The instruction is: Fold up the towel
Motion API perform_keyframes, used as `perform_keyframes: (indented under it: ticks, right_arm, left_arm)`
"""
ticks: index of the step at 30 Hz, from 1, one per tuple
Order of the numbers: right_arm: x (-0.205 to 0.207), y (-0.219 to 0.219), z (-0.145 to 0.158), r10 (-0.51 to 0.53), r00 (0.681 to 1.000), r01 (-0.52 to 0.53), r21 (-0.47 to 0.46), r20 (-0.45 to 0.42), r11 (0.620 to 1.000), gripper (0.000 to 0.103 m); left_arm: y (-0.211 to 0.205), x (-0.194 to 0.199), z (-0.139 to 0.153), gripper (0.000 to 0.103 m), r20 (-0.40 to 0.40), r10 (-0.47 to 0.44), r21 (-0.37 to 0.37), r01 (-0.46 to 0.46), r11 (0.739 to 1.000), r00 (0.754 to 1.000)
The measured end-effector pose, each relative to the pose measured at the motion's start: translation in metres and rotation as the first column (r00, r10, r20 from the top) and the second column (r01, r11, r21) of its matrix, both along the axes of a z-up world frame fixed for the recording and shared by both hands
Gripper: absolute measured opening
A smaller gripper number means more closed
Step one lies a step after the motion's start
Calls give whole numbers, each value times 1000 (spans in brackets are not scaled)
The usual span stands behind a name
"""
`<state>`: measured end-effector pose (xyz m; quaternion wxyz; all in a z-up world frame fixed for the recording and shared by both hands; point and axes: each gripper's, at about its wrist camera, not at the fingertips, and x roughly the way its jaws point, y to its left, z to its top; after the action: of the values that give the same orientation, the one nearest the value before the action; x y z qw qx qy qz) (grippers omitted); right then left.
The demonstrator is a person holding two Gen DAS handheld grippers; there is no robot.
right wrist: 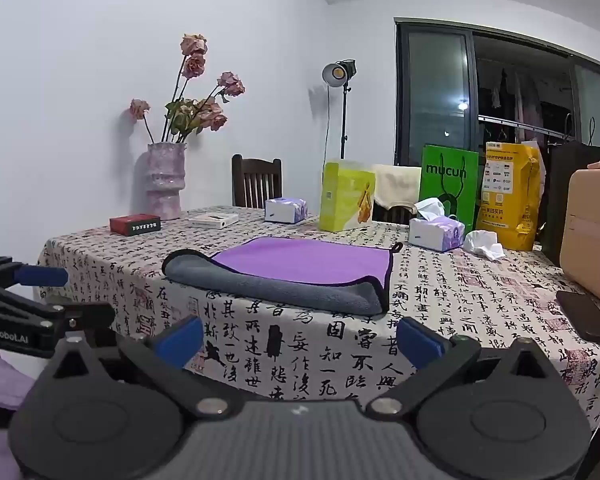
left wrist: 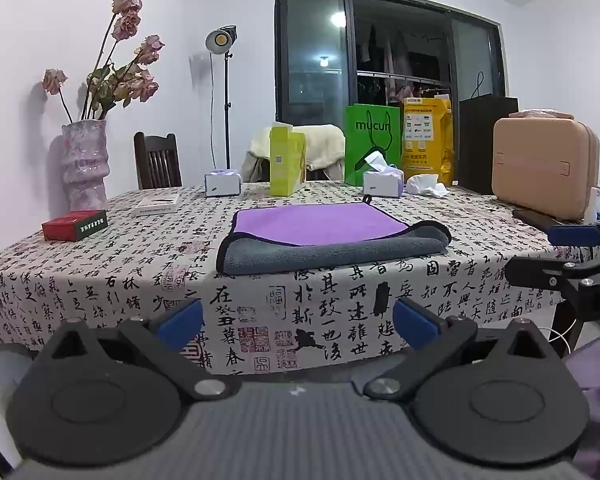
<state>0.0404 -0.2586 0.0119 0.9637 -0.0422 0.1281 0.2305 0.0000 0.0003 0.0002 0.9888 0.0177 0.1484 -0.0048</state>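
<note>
A towel (left wrist: 320,236), purple on one face and grey on the other, lies near the front edge of the table (left wrist: 112,276), with its near edge folded over so the grey side shows. It also shows in the right wrist view (right wrist: 300,268). My left gripper (left wrist: 298,322) is open and empty, held in front of and below the table edge. My right gripper (right wrist: 300,340) is open and empty, also short of the towel. Each gripper shows at the side of the other's view: the right gripper (left wrist: 572,256) and the left gripper (right wrist: 40,292).
On the table stand a vase of dried roses (left wrist: 85,160), a red box (left wrist: 75,225), a white box (left wrist: 156,205), two tissue boxes (left wrist: 222,183), a yellow-green carton (left wrist: 286,160), green and yellow bags (left wrist: 372,140), a tan case (left wrist: 544,166) and a phone (right wrist: 586,316).
</note>
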Motion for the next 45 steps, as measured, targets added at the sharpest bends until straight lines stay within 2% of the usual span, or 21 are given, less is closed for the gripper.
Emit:
perform_keyframes:
  ticks: [10,15,16,45]
  right_arm:
    - [3,-2,2,-11,1000,11,1,9,1000,103]
    - [3,-3,1,-9,1000,9,0,11,1000,103]
    - [2,-3,2,-10,1000,10,-1,8,1000,103]
    - [6,-4,1,-13,1000,13,-8,1,1000,103]
  left_arm:
    - [8,-2,-3,103,13,6,-5,-5,1000,1000]
    - [2,-3,-3,103,9,-27,8,27,1000,1000]
    - [11,-1,-2,103,10,-20,-4,20,1000,1000]
    - [9,0,0,103,1,-19,-4,19,1000,1000]
